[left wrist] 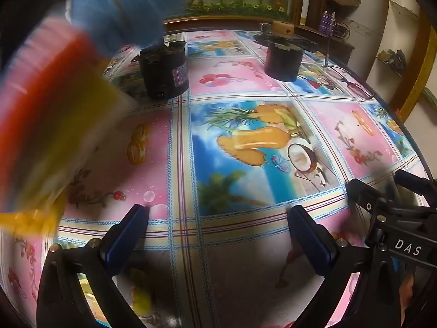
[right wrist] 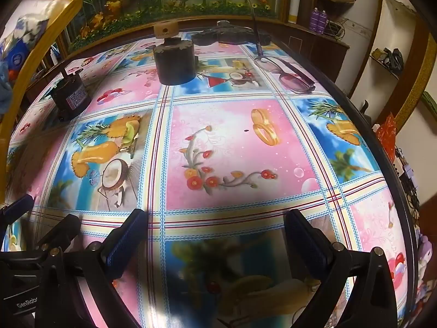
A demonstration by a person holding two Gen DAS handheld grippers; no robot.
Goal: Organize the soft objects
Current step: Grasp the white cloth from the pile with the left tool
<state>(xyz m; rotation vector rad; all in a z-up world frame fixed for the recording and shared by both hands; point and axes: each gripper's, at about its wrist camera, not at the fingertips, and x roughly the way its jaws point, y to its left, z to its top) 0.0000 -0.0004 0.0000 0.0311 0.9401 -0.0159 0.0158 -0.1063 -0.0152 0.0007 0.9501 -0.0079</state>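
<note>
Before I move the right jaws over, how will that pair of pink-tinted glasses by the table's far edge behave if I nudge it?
The pink-tinted glasses lie flat on a glossy printed tablecloth, so they would probably slide, not tip. The thin frame and lenses look fragile; push gently. They sit close to the table's dark rim, so an outward push could send them off.

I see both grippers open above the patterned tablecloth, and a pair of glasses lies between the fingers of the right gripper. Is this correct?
Not quite. The right wrist view shows nothing between the right gripper's fingers; the glasses lie far off near the table's far edge. Both grippers, left gripper included, are open above the tablecloth.
</note>
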